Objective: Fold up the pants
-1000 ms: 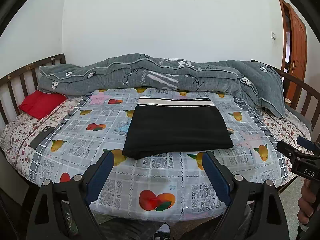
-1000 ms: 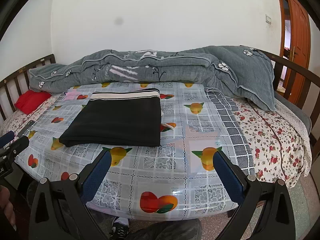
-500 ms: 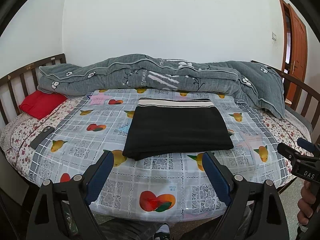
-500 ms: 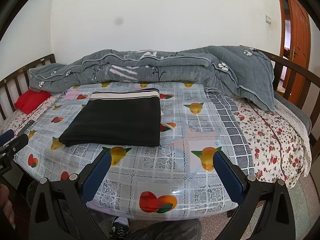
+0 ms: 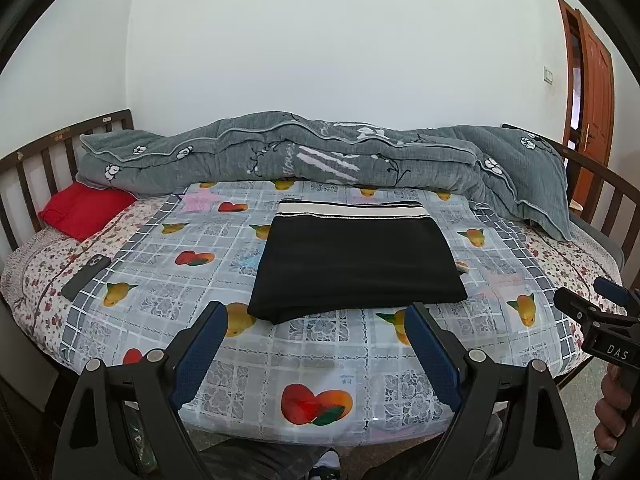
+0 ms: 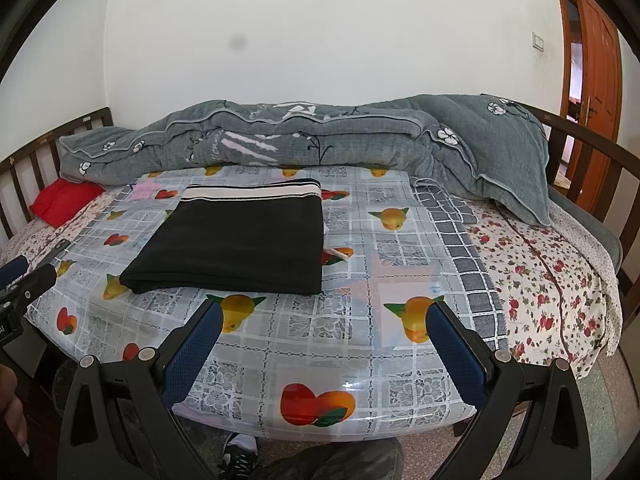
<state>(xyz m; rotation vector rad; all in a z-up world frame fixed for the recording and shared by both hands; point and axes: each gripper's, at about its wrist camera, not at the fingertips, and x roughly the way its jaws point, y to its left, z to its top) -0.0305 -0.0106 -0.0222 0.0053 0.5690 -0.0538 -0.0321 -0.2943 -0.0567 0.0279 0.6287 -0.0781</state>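
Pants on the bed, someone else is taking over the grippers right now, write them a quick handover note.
Left gripper: open, holding nothing, hovering off the near edge of the bed.
Right gripper: open, holding nothing, also off the near edge, to the right of the left one.
Pants: black, lying on the fruit-print cover in a flat rectangle, striped waistband at the far side, toward the grey quilt. Neither gripper touches them.
Done: the pants look folded into a neat stack.
Left: probably nothing, unless a smaller fold is wanted; check the small white tag sticking out at the right edge.
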